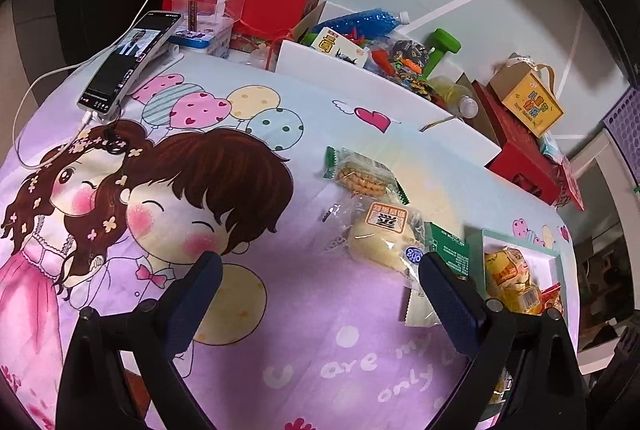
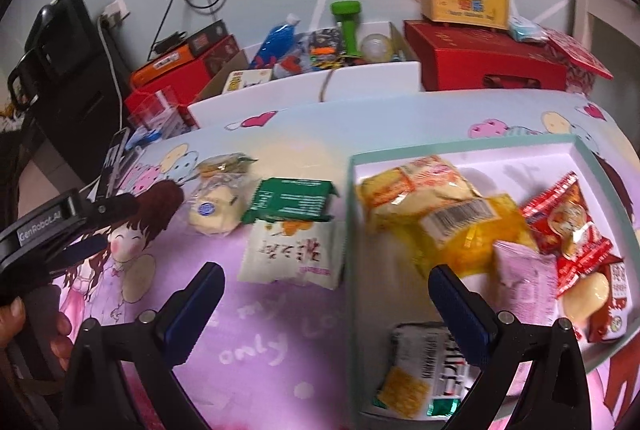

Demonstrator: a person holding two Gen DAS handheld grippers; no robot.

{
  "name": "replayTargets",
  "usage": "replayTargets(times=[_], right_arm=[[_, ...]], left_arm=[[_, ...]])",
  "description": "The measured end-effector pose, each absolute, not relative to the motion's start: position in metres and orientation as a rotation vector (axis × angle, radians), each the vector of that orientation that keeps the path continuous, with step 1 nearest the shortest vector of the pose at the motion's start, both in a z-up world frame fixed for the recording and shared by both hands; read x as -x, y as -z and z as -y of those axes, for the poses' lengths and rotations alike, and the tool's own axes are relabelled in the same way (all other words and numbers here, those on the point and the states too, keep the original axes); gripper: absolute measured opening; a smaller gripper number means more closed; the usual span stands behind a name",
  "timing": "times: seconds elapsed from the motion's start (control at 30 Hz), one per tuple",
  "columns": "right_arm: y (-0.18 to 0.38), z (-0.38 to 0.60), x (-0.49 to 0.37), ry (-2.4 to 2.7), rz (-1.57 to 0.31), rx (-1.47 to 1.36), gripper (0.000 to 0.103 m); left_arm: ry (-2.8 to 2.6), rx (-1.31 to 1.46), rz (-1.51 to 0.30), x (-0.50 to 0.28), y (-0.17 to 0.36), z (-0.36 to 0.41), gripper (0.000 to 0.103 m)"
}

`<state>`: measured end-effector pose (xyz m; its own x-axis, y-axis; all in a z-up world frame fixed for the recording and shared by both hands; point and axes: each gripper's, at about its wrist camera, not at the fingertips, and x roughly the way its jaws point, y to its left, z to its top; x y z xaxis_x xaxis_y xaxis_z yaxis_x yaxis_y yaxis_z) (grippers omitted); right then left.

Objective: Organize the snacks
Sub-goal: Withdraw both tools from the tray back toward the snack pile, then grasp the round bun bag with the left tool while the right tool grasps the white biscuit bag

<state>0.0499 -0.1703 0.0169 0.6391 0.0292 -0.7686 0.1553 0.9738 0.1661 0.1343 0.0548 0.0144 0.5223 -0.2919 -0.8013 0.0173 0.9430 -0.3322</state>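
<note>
The work stood partway through the sorting step: several packets already lay in the teal-rimmed box (image 2: 472, 146), among them a yellow packet (image 2: 472, 230), a red packet (image 2: 568, 226) and a pink packet (image 2: 524, 278), while four snacks remained loose on the surface (image 1: 320, 350), which was covered by a cartoon-print cloth. These were a white sachet (image 2: 292, 254), a green packet (image 2: 294, 200), a clear-wrapped bun (image 2: 216, 208) and a biscuit packet (image 1: 362, 176), all lying just left of the box. The left claw (image 1: 320, 270) was spread wide and empty, its right finger beside the bun. The right claw (image 2: 326, 290) was likewise spread wide and empty, poised over the box's near-left wall. The white sachet lay nearest the right claw, flat, its long axis running roughly from the camera toward the wall, printed face upward. In my judgement the next move called for closing on that sachet across its short width and lifting it over the rim.
</note>
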Motion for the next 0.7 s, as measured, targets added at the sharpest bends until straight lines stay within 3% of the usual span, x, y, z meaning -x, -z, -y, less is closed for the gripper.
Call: replayTargets(times=[0.2,0.43,0.7], right_arm=[[-0.014,0.155,-0.064,0.036,-0.884,-0.207,0.102],[-0.008,0.142,-0.078,-0.003,-0.901,-0.186,0.087],[0.001,0.130,-0.095,-0.030,-0.928,-0.156,0.084]], left_arm=[[0.218,0.314,-0.994,-0.139,-0.014,-0.051,0.098],[0.237,0.320,-1.007,-0.147,-0.009,-0.045,0.098],[0.284,0.280,-1.013,-0.155,-0.007,-0.025,0.098]])
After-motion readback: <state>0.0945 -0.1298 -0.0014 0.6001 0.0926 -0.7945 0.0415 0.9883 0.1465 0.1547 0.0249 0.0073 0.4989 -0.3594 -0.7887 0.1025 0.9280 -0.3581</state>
